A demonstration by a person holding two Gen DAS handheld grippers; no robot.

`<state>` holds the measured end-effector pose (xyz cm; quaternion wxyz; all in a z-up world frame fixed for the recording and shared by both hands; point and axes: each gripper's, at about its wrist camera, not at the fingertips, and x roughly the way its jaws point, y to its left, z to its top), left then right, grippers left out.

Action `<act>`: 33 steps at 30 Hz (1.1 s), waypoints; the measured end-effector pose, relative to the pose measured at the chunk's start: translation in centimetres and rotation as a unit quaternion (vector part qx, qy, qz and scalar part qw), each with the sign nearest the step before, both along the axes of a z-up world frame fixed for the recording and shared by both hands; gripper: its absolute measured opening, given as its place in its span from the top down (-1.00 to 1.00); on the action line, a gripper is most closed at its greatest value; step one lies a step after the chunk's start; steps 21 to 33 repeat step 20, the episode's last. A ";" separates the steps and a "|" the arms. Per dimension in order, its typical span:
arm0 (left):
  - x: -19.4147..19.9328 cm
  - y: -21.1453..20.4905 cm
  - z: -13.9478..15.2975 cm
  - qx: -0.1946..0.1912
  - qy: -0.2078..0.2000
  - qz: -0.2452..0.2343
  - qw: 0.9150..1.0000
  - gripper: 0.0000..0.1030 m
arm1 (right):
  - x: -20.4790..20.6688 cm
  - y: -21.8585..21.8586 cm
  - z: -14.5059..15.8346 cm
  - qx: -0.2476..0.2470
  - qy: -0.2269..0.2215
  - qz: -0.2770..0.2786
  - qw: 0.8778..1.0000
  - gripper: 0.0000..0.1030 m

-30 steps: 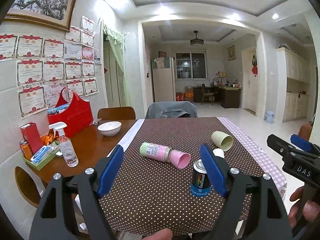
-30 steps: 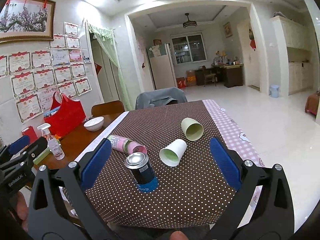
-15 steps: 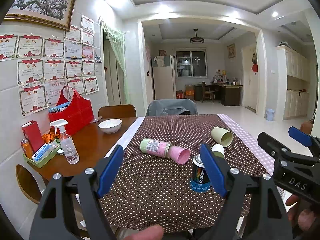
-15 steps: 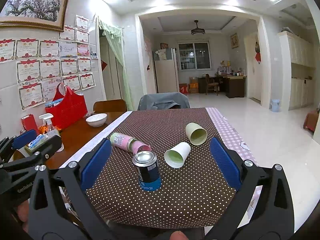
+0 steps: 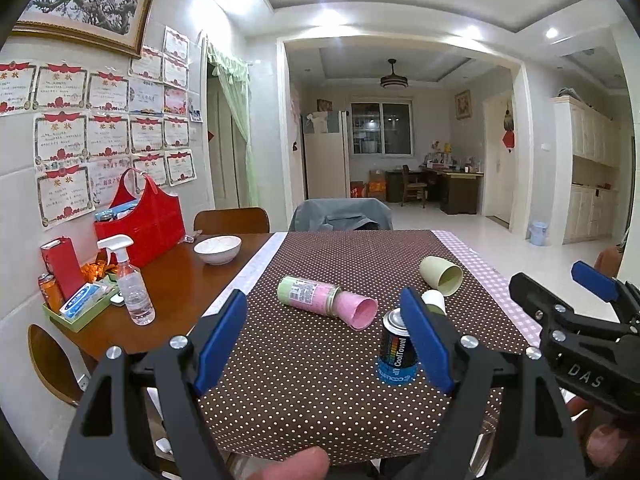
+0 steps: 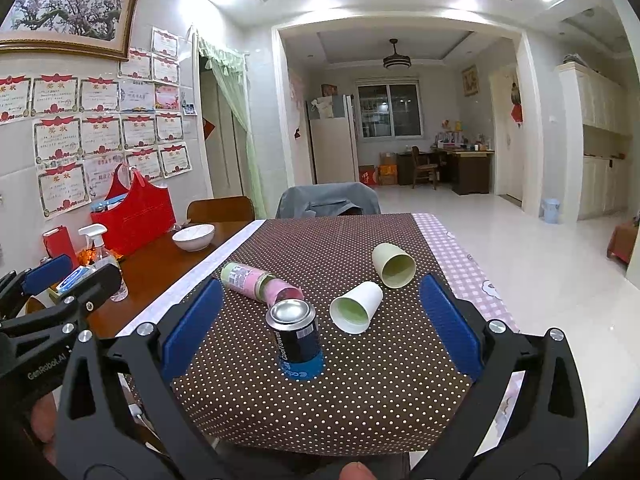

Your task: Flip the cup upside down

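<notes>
I find nothing of the task done yet. The white cup [image 6: 355, 307] lies on its side on the dotted tablecloth [image 6: 360, 392], mouth toward me, at about 1 o'clock from the spray can [image 6: 297, 340]. A green cup [image 6: 393, 265] also lies tipped over, farther back at 1 o'clock. I cannot tell which cup is meant. My left gripper [image 5: 326, 344] and right gripper [image 6: 320, 324] both hover short of the table edge, fingers wide apart, holding nothing. Approach, grasp, turning and setting down mouth-down all remain.
</notes>
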<state>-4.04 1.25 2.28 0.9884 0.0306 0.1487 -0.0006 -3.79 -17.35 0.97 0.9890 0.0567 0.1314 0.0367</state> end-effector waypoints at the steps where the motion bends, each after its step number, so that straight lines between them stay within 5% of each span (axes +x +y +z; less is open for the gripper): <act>1: 0.0 0.0 0.0 0.000 0.000 0.003 1.000 -0.51 | 0.0 -0.1 -0.1 0.001 0.000 0.000 1.000 -0.88; 33: -0.2 0.5 0.1 -0.007 -0.016 0.017 1.000 -0.69 | 0.2 -0.2 -0.2 0.005 0.004 0.002 1.000 -0.88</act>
